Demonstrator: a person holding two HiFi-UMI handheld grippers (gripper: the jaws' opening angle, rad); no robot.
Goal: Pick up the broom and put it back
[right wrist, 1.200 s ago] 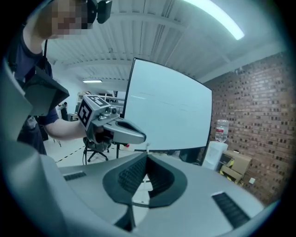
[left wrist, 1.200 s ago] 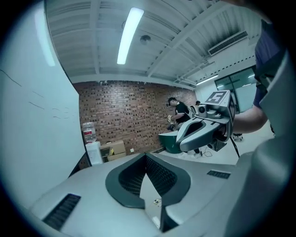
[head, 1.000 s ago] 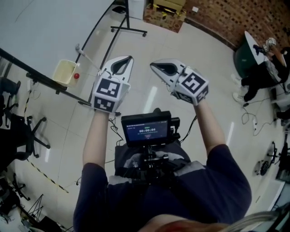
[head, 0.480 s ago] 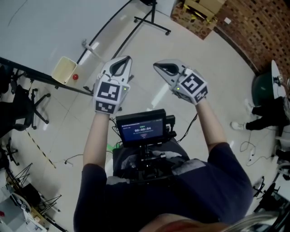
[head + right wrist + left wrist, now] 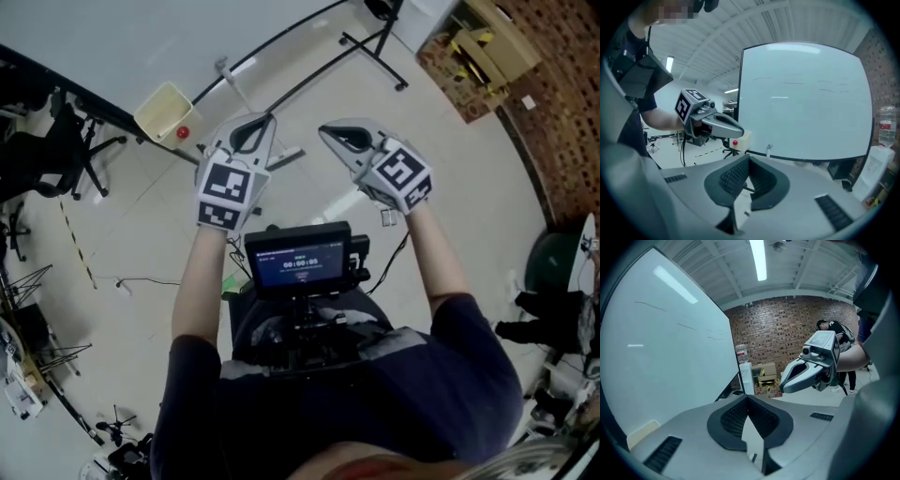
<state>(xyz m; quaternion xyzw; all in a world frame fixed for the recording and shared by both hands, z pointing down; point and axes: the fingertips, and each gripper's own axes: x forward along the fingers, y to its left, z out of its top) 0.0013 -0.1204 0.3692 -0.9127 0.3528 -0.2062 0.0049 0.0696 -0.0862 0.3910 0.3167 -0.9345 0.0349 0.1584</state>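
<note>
Both arms are stretched out in front of the person, one hand-held gripper in each fist. The two are side by side above the pale floor (image 5: 450,187), with a gap between them.

The left hand-held gripper (image 5: 266,119) has its jaws pressed together at the tips, with nothing between them. The right hand-held gripper (image 5: 324,131) is closed the same way and is just as empty. Both noses point toward the big whiteboard (image 5: 94,37), whose dark lower rail runs slantwise beyond them.

By that rail sits a cream-coloured box (image 5: 161,111) with a red button (image 5: 184,132). Just right of the box, a thin pale stick (image 5: 232,82) stands near the rail, its lower part hidden behind the left hand-held gripper. It may be the broom's handle, though I cannot tell for sure. Neither hand-held gripper has hold of it.

A small lit screen (image 5: 300,264) is mounted at the person's chest. Cardboard boxes (image 5: 483,47) stand by the brick wall (image 5: 562,103) at the far right. A black office chair (image 5: 66,155) is off to the left.
</note>
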